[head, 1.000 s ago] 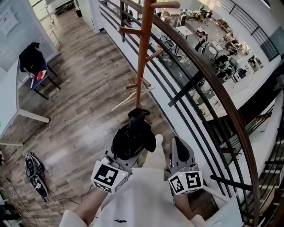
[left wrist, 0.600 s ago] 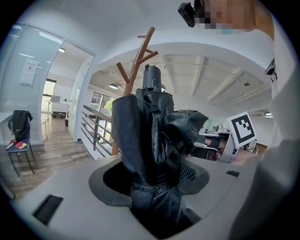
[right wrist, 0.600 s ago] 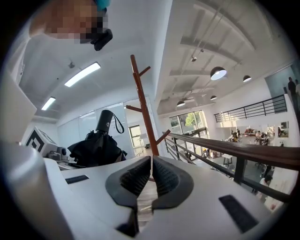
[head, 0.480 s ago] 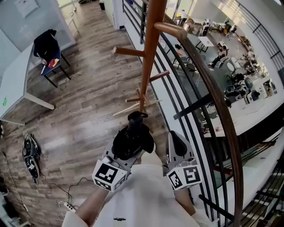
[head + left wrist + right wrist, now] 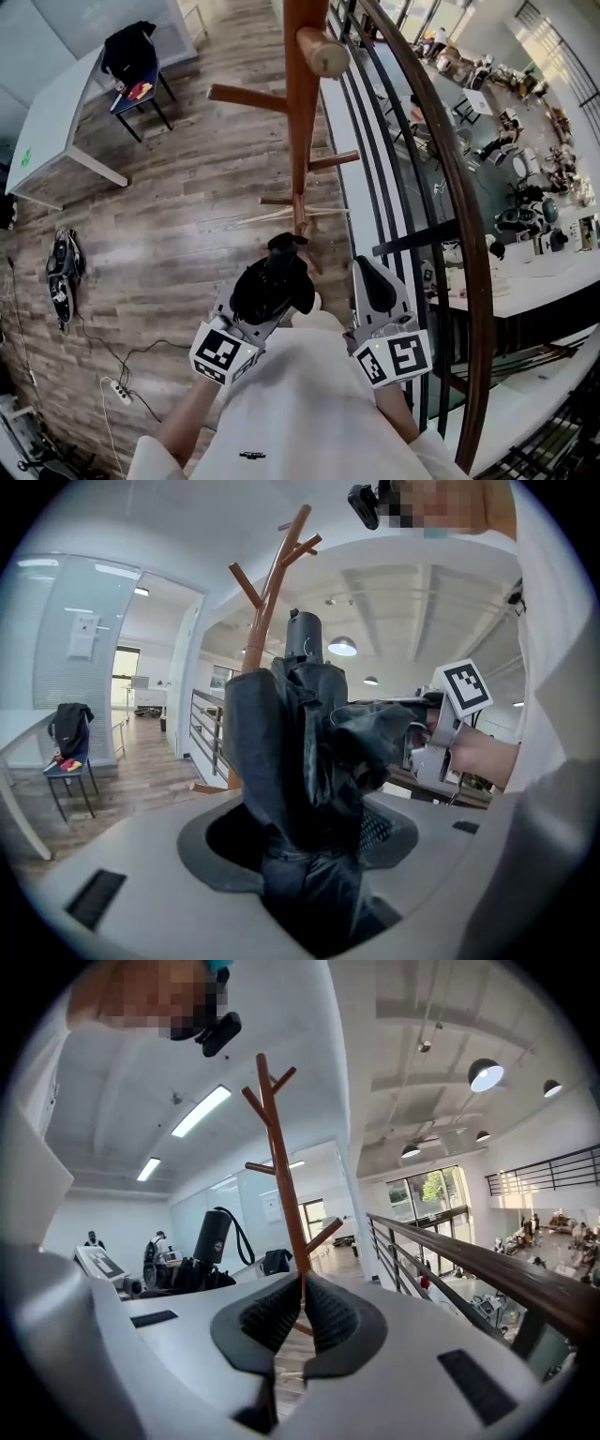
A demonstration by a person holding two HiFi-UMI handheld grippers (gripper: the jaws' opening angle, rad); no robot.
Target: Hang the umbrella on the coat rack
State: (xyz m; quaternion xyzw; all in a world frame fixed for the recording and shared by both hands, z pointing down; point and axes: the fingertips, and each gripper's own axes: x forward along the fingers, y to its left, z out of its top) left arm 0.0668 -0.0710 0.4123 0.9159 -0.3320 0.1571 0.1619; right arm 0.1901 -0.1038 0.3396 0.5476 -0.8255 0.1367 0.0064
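Note:
A folded black umbrella (image 5: pixel 272 289) stands upright between the jaws of my left gripper (image 5: pixel 265 298), handle end up with its wrist strap hanging. In the left gripper view the umbrella (image 5: pixel 300 761) fills the middle, and the left gripper (image 5: pixel 309 860) is shut on its lower part. The brown wooden coat rack (image 5: pixel 302 112) rises just ahead, one round peg (image 5: pixel 323 53) pointing toward me. My right gripper (image 5: pixel 372 283) is beside the umbrella, to its right, shut and empty. In the right gripper view the right gripper (image 5: pixel 302 1312) faces the coat rack (image 5: pixel 281 1157), with the umbrella (image 5: pixel 212 1237) at left.
A dark railing (image 5: pixel 450 187) with a wooden top rail runs along the right, with a lower floor beyond it. A white table (image 5: pixel 56 122) and a chair with a black jacket (image 5: pixel 131 61) stand at far left. A power strip (image 5: pixel 117 392) lies on the wood floor.
Both grippers have come nearer to the coat rack, whose pole and pegs now loom larger at the top. The umbrella stays in the left gripper; the right stays shut and empty.

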